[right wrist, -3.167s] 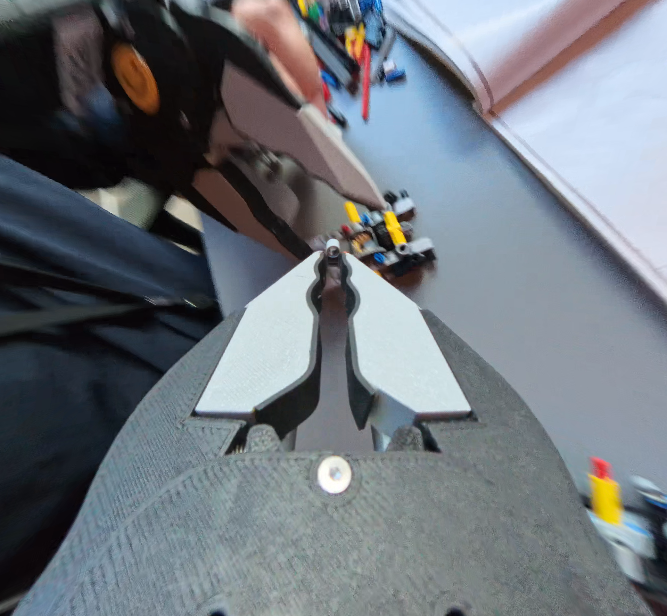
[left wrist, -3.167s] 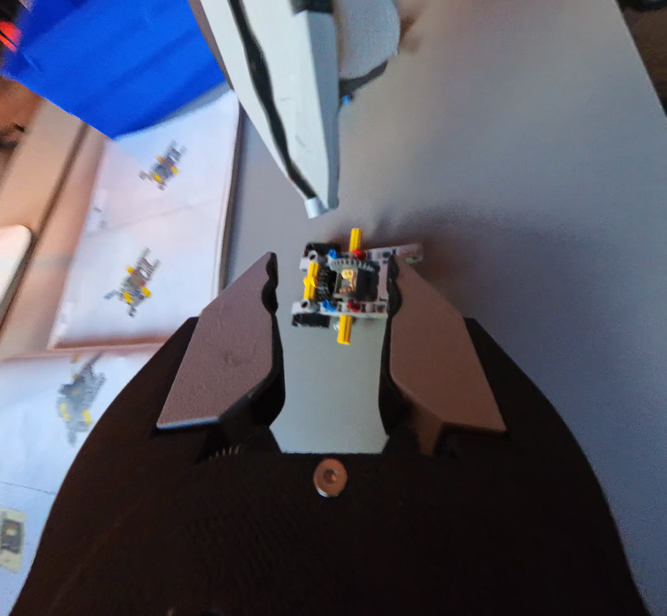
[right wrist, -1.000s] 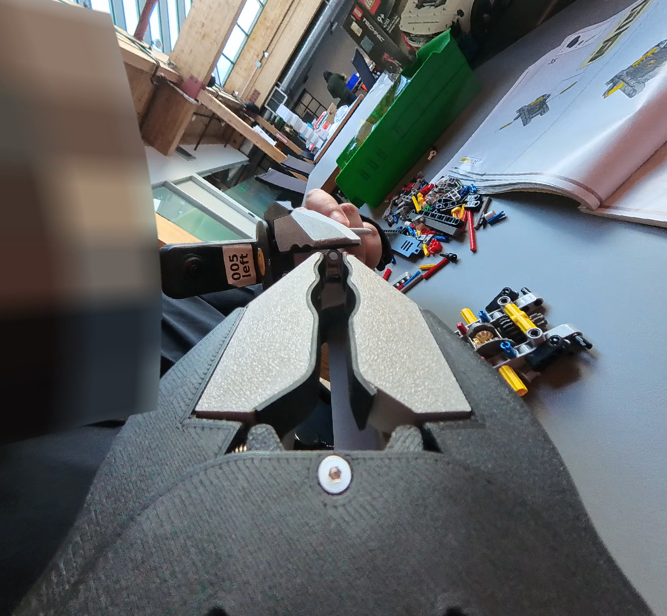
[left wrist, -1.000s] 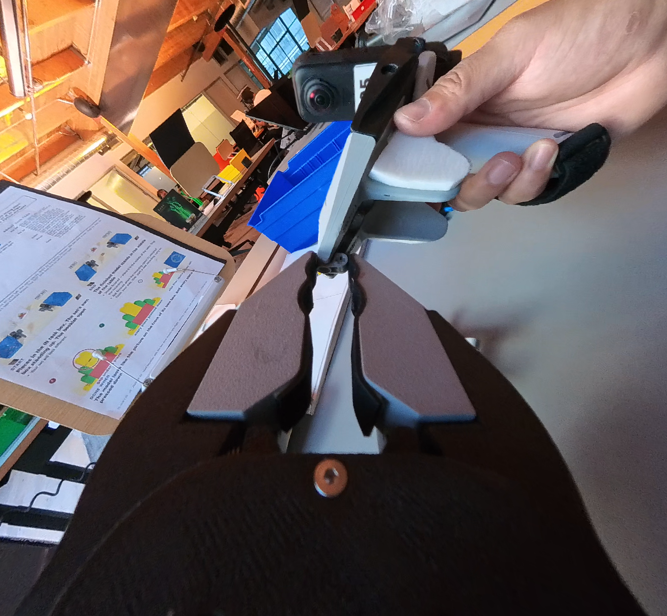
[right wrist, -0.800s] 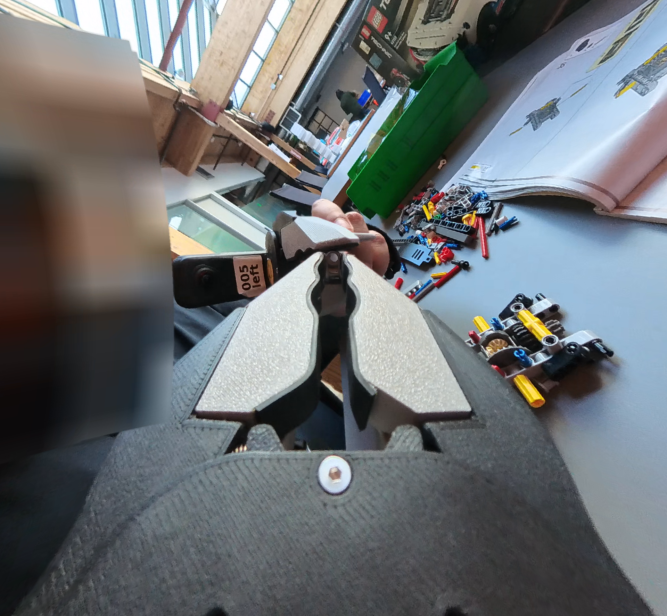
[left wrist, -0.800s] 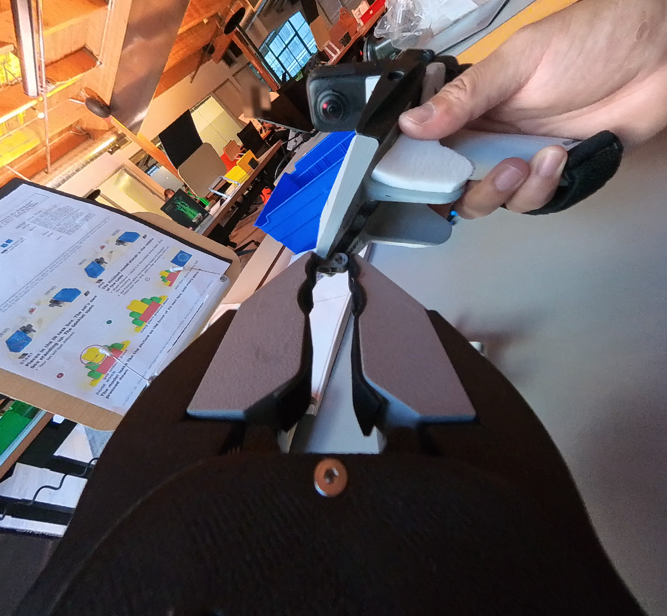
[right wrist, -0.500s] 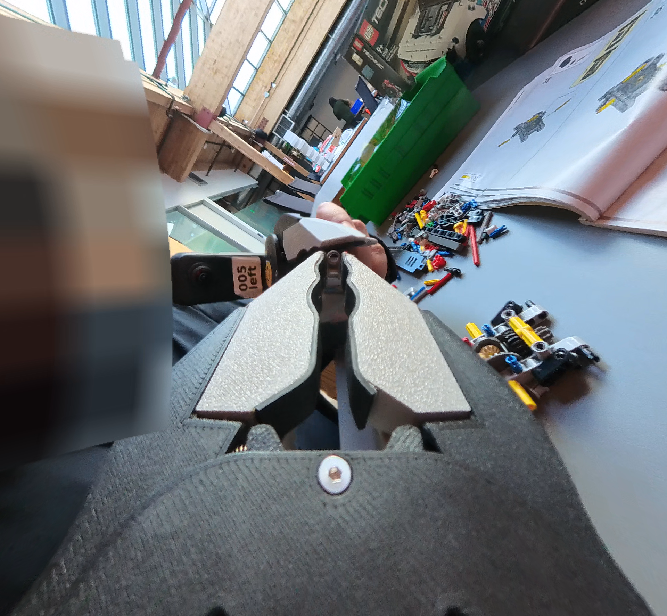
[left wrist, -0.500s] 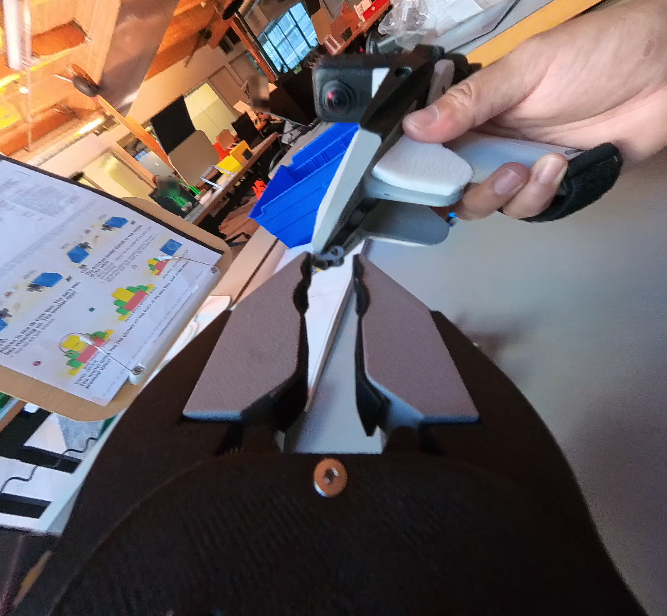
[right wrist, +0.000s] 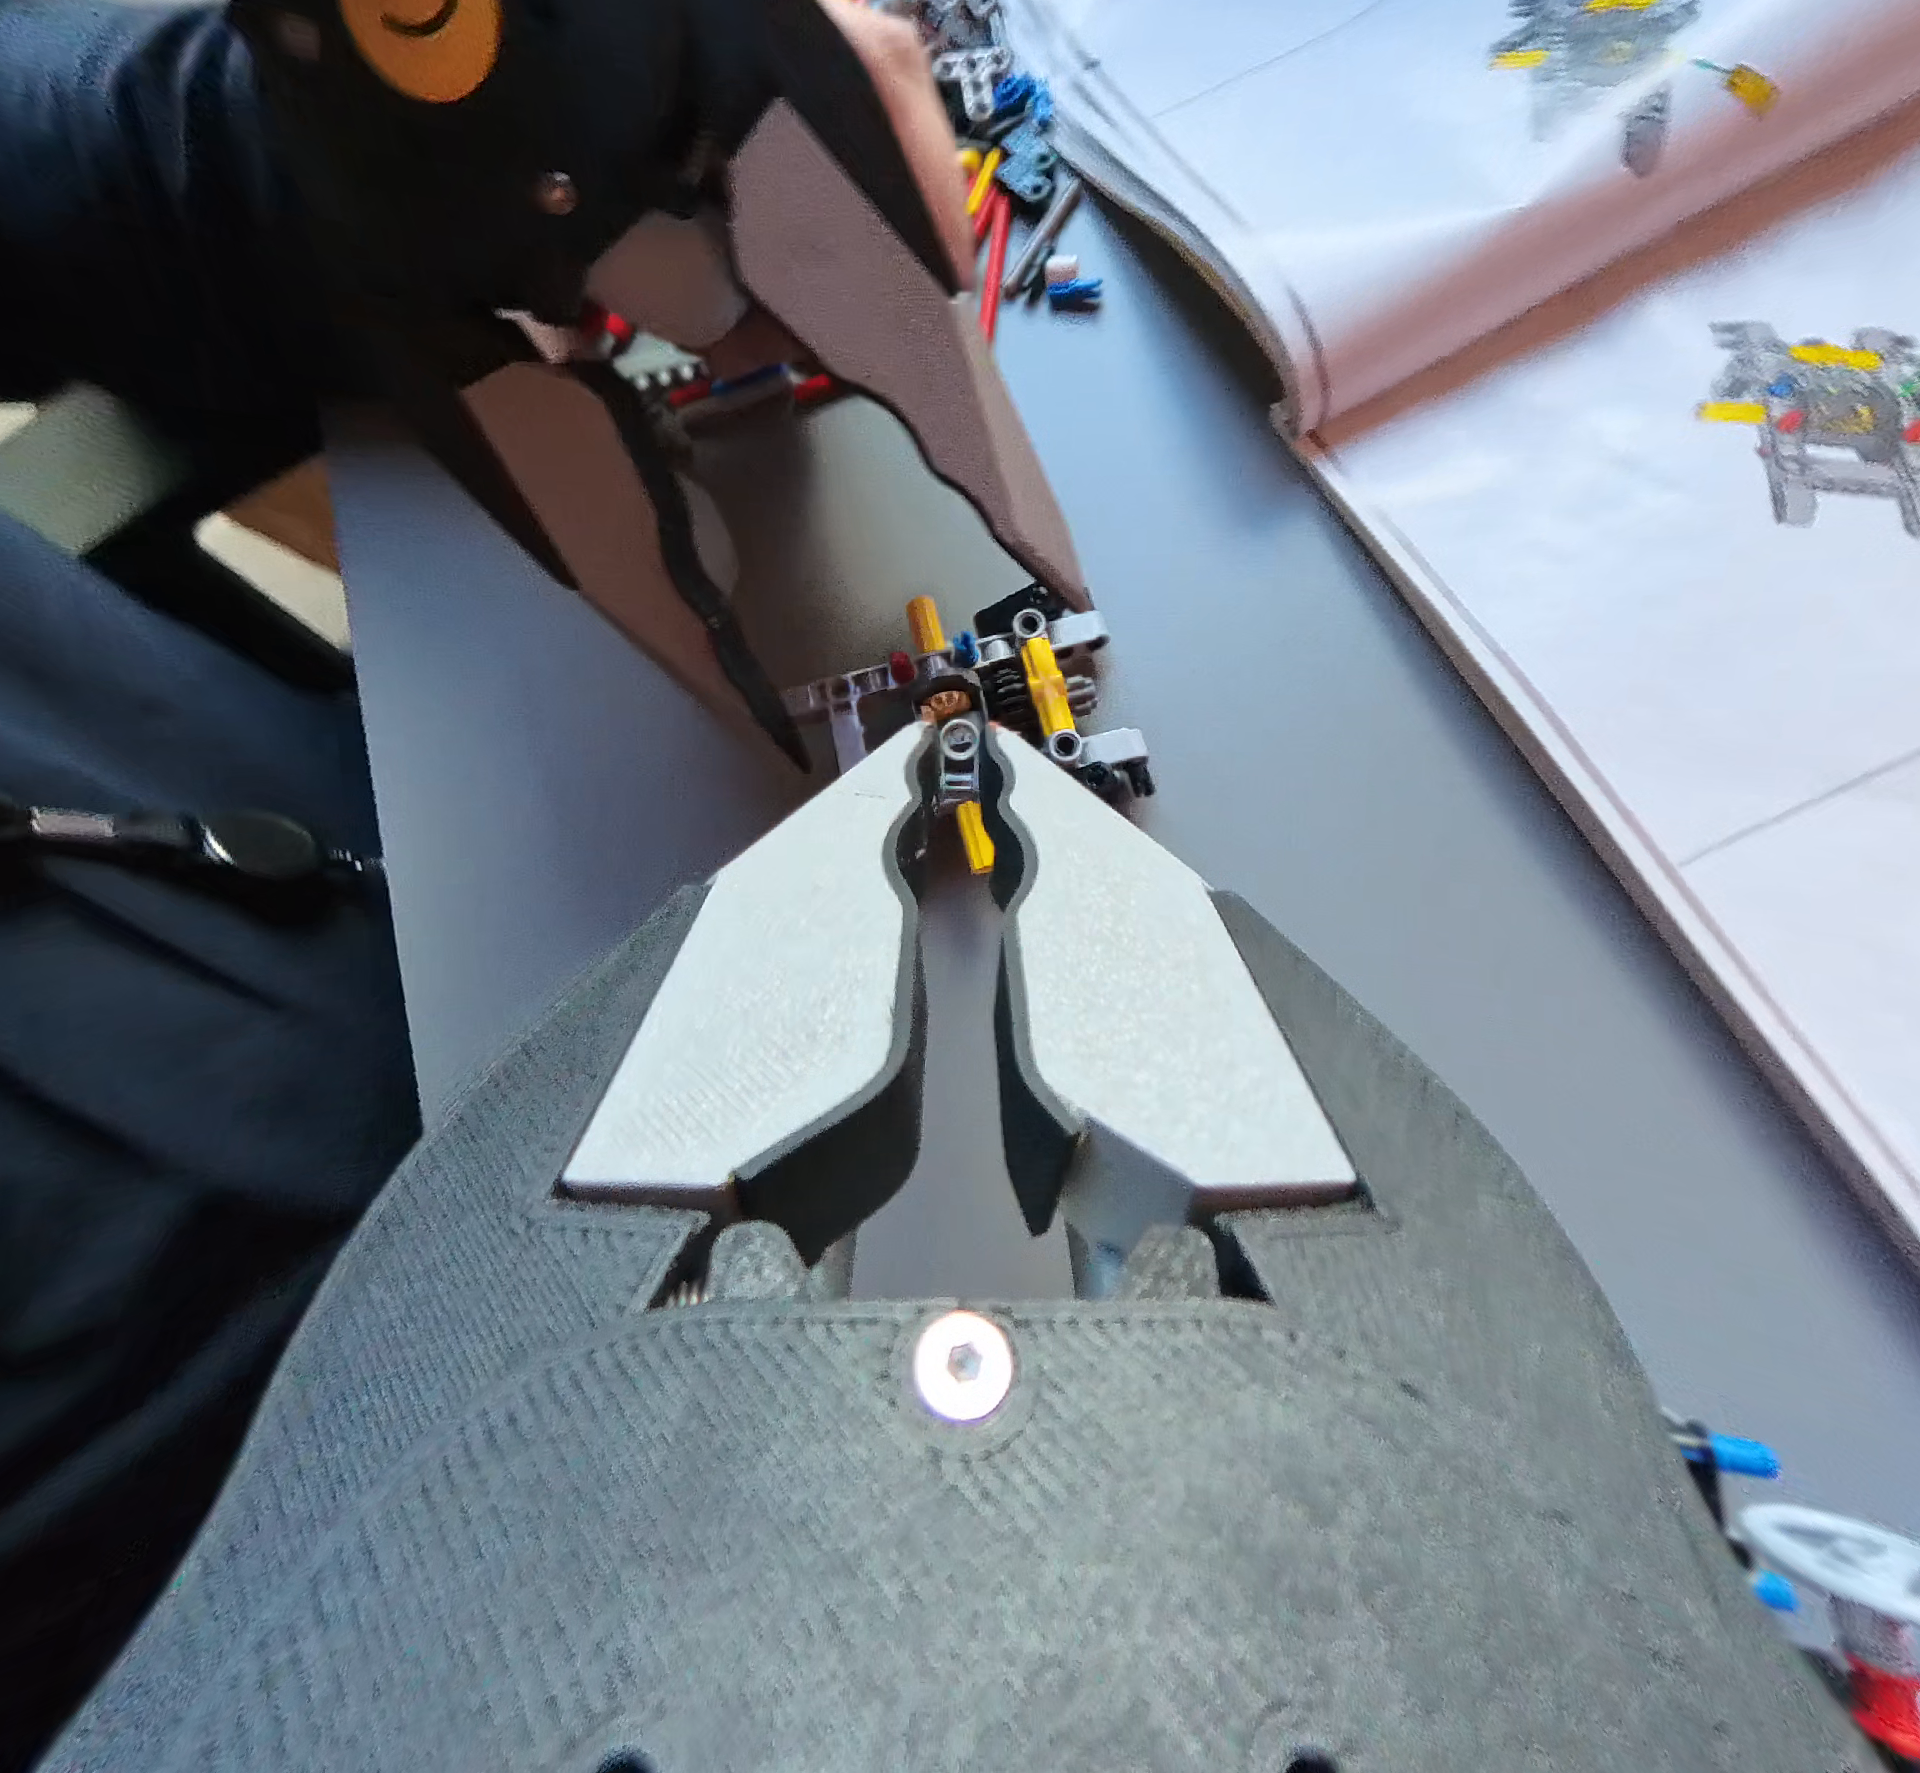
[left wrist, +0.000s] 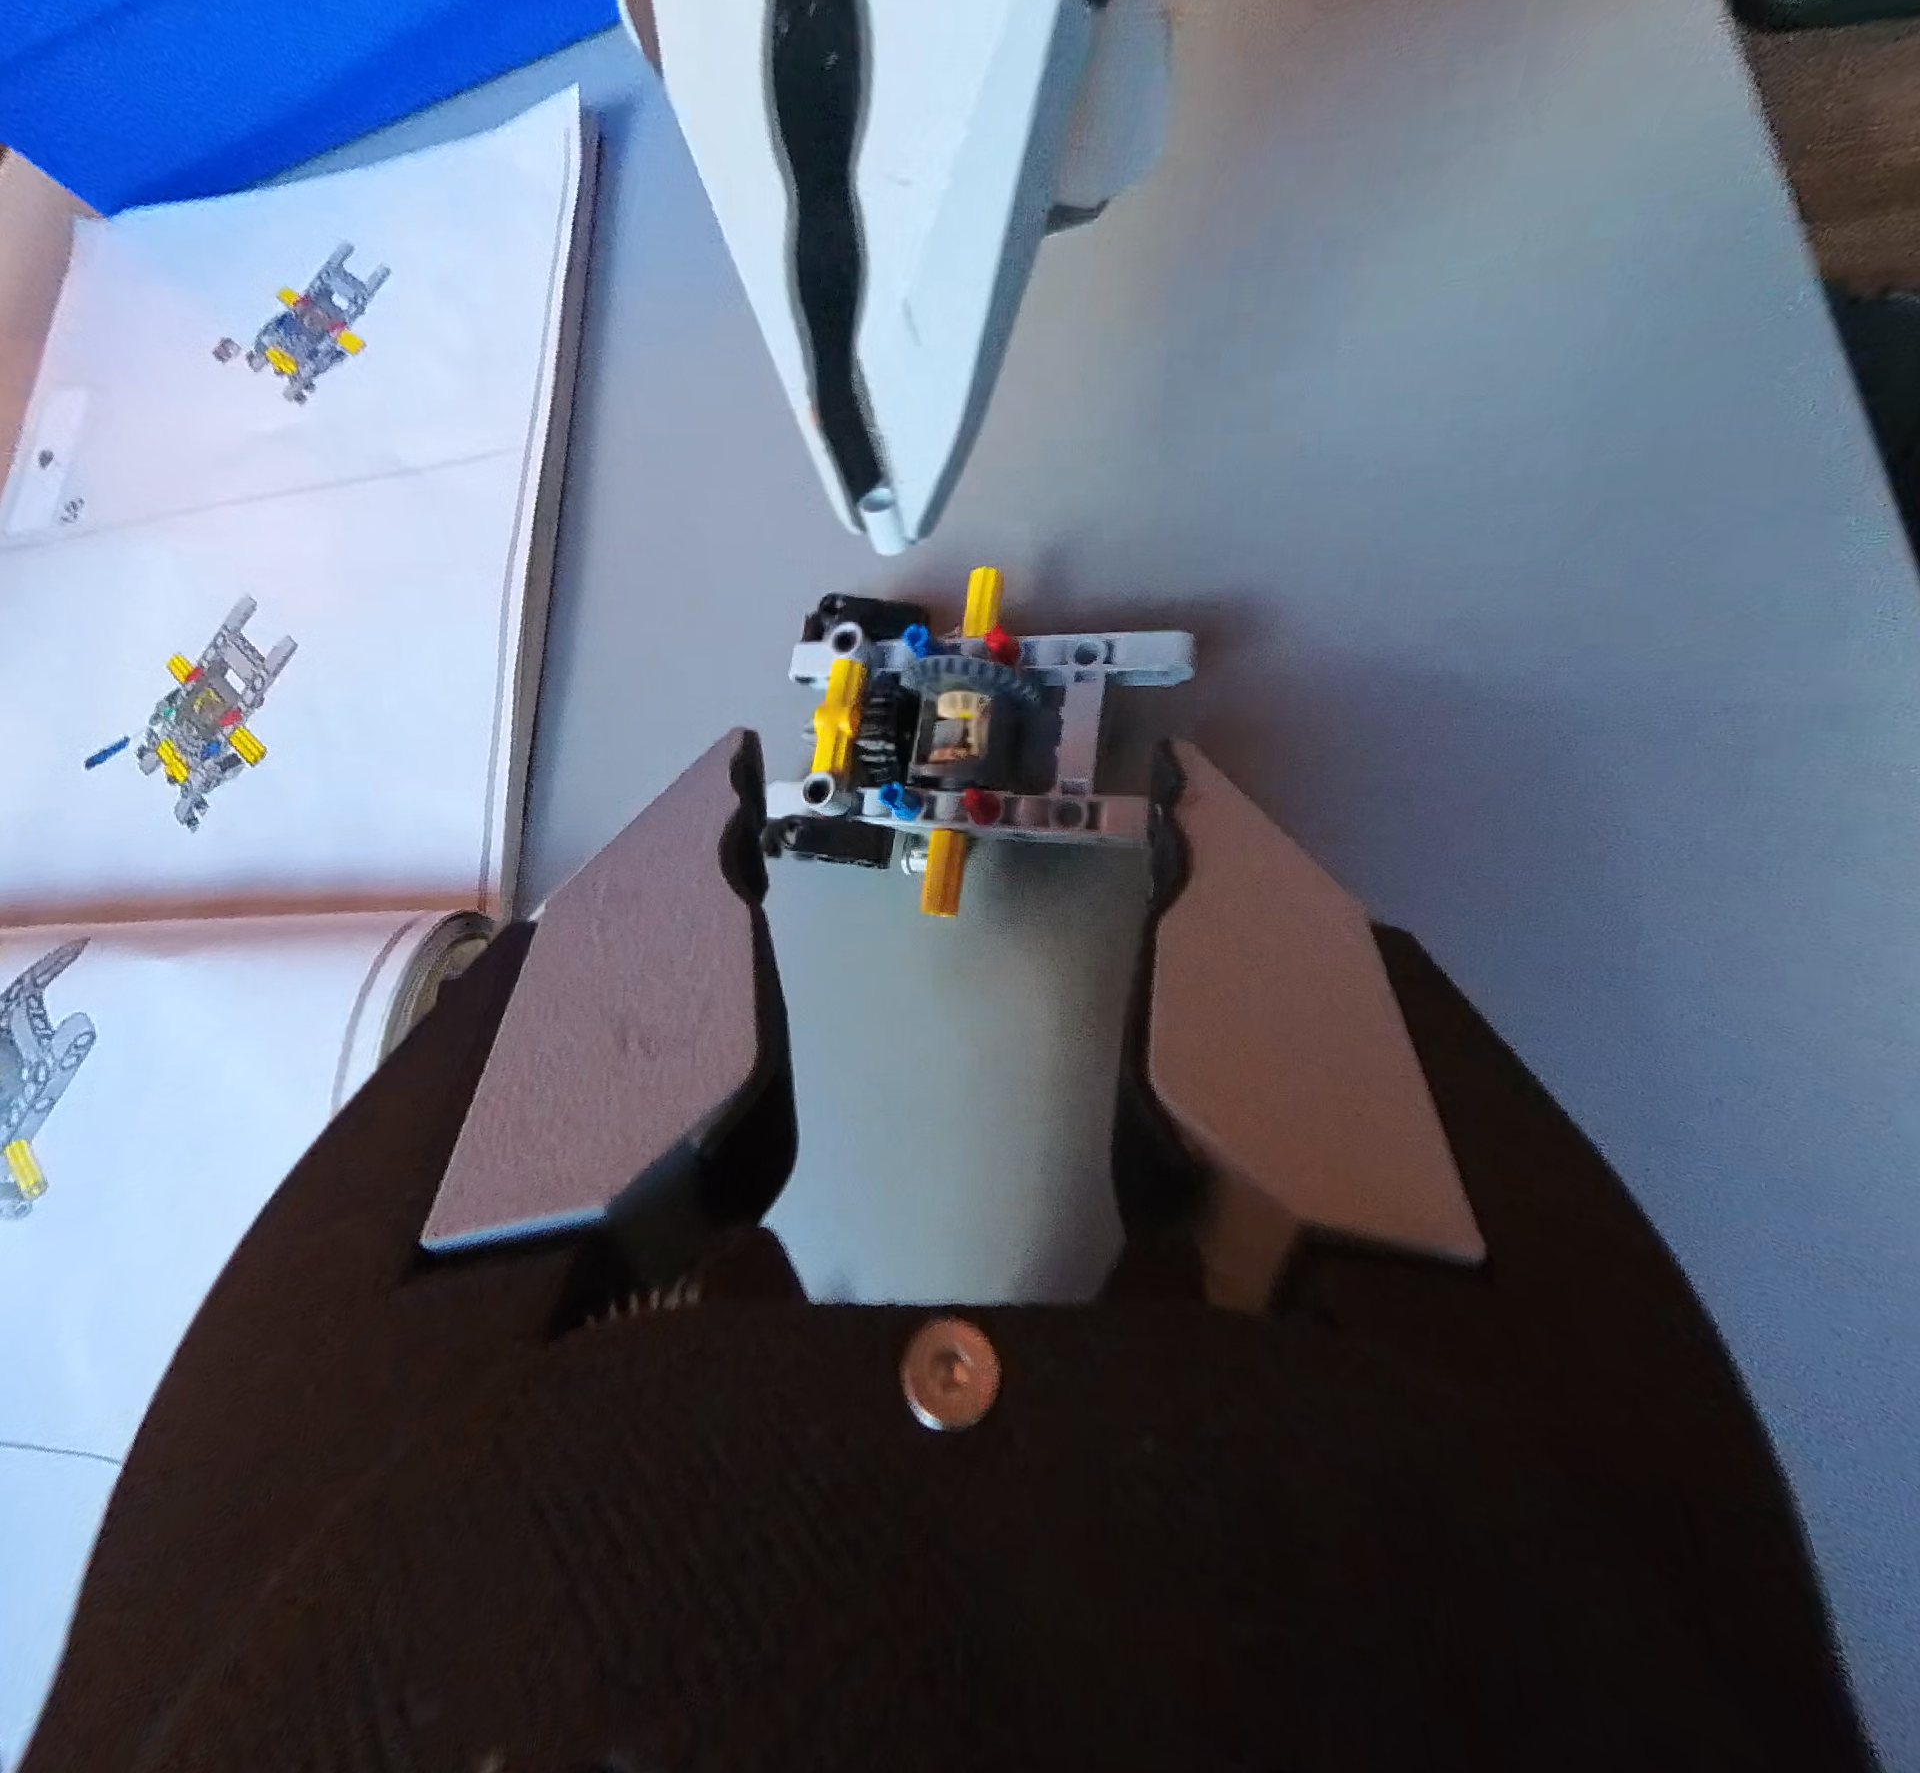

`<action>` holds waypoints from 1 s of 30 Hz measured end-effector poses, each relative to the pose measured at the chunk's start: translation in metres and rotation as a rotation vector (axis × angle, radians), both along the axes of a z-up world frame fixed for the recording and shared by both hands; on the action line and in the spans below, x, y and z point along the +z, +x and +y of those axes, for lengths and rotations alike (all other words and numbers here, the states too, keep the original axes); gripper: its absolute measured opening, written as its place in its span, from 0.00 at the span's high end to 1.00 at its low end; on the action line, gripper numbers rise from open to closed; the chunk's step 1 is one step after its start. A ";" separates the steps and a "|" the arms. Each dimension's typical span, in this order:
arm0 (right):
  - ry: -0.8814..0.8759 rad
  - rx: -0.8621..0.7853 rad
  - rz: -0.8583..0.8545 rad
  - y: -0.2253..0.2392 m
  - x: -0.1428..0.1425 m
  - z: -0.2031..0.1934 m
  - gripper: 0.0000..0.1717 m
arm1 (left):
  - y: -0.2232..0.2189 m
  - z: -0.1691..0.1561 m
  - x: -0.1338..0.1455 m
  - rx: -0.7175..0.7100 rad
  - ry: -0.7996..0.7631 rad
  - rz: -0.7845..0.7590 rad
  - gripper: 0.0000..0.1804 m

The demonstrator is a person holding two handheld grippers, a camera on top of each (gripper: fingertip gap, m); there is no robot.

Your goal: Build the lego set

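Left hand-held gripper (left wrist: 956, 788) straddles, apparently untouched, a brick assembly (left wrist: 961, 736).

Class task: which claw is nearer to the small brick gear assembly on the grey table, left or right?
Left. The open left claw straddles the brick gear assembly, its fingers on either side. The right claw hangs just beyond its far edge, pinching a small grey piece.

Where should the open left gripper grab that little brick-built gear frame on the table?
Across the ends of the grey side beam nearest the left gripper, coming straight down: the frame lies flat and the open fingers already straddle that beam. Avoid the protruding yellow axle.
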State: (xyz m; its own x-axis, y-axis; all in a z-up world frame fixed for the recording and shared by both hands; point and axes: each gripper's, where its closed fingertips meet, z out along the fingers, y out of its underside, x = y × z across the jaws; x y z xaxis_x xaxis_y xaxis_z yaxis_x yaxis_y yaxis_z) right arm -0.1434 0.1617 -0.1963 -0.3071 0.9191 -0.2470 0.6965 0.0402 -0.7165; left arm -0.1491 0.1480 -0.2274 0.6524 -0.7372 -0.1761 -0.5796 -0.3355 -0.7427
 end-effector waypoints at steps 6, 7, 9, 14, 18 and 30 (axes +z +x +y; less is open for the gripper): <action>0.126 0.134 -0.086 0.001 -0.014 -0.003 0.97 | 0.003 0.006 -0.013 0.010 -0.025 0.028 0.61; 0.134 0.145 -0.094 0.001 -0.015 -0.004 0.97 | 0.003 0.005 -0.015 0.006 -0.035 0.033 0.62; 0.169 0.156 -0.103 0.000 -0.018 -0.005 0.97 | 0.003 0.007 -0.014 0.009 -0.030 0.024 0.65; 0.273 0.168 -0.121 -0.001 -0.024 -0.001 0.97 | 0.004 0.008 -0.014 0.013 -0.038 0.014 0.66; 0.284 0.183 -0.144 -0.002 -0.027 0.000 0.97 | 0.005 0.008 -0.014 0.005 -0.015 0.035 0.66; 0.329 0.285 -0.281 -0.001 -0.029 0.000 0.97 | 0.006 0.009 -0.014 0.011 -0.021 0.023 0.67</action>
State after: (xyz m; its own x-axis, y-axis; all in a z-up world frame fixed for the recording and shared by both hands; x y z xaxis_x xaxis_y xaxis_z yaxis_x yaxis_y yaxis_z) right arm -0.1442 0.1617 -0.2256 -0.5202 0.8513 -0.0680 0.7885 0.4482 -0.4211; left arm -0.1429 0.1570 -0.2417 0.6562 -0.7337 -0.1761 -0.5930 -0.3571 -0.7217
